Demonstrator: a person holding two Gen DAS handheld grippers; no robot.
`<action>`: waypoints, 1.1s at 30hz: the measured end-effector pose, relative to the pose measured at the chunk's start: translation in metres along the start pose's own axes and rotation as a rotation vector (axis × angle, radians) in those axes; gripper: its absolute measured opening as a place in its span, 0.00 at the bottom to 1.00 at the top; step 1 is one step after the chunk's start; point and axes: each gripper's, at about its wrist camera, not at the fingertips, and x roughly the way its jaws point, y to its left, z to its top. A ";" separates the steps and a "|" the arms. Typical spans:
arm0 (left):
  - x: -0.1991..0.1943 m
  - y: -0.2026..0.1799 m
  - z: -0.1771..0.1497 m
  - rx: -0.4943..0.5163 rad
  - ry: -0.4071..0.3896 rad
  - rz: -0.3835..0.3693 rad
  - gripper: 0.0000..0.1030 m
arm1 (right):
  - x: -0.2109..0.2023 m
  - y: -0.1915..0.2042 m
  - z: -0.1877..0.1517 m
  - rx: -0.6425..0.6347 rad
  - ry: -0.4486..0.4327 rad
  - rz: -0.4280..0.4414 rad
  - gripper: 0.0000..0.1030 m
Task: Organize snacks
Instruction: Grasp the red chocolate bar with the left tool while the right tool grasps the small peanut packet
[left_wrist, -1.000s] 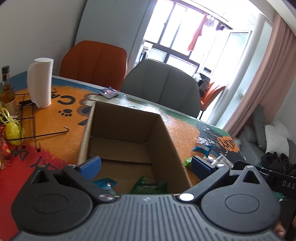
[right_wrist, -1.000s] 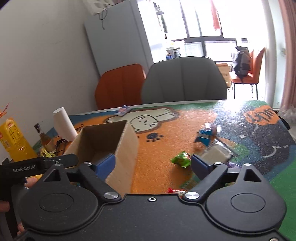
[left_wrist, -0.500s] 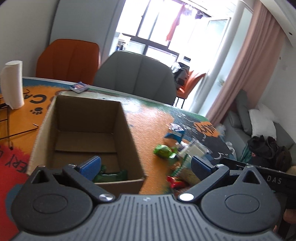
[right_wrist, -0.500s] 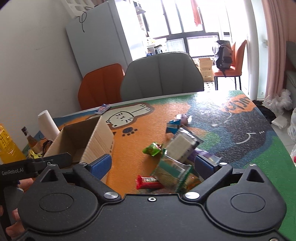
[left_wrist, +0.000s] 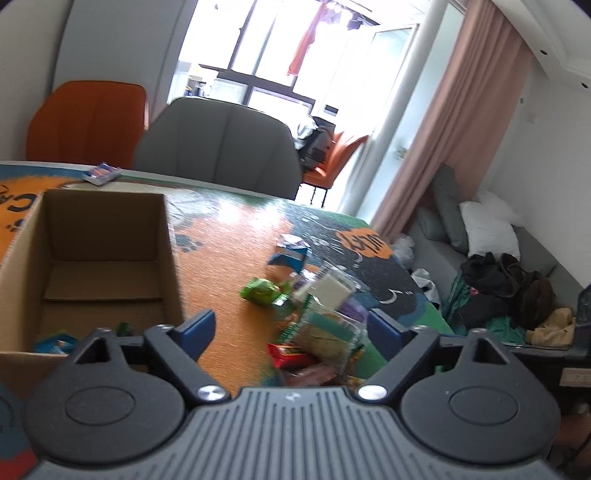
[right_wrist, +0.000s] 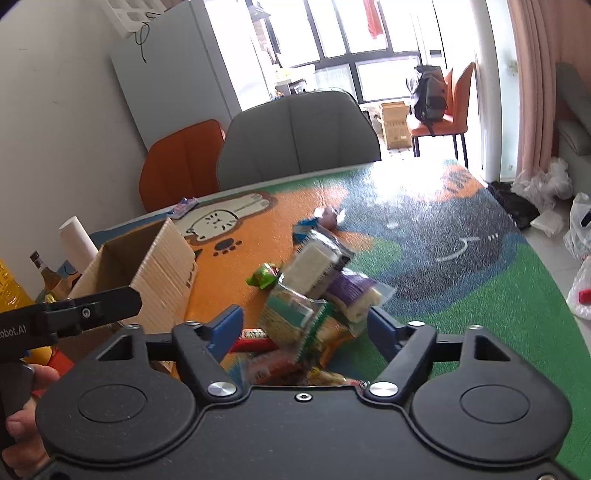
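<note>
Left wrist view shows my left hand-held gripper (left_wrist: 290, 330) spread wide with nothing between its fingers, above a loose pile of snacks (left_wrist: 325, 317) in crinkly green, red, purple and clear wrappers on the counter (left_wrist: 229, 251), just right of the cardboard box (left_wrist: 170, 251). My right hand-held gripper (right_wrist: 306, 325) is spread too, over the same pile.

Cardboard box (left_wrist: 103, 258) left on table (right_wrist: 461, 295), snack pile (right_wrist: 314, 295) right of it
</note>
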 end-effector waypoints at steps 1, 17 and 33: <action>0.003 -0.002 -0.001 0.004 0.008 -0.007 0.78 | 0.002 -0.002 -0.001 0.002 0.006 0.001 0.65; 0.061 -0.015 -0.020 0.023 0.116 0.005 0.46 | 0.039 -0.027 -0.021 0.022 0.110 0.038 0.40; 0.100 -0.005 -0.030 0.023 0.159 0.111 0.46 | 0.051 -0.036 -0.033 0.002 0.157 0.040 0.33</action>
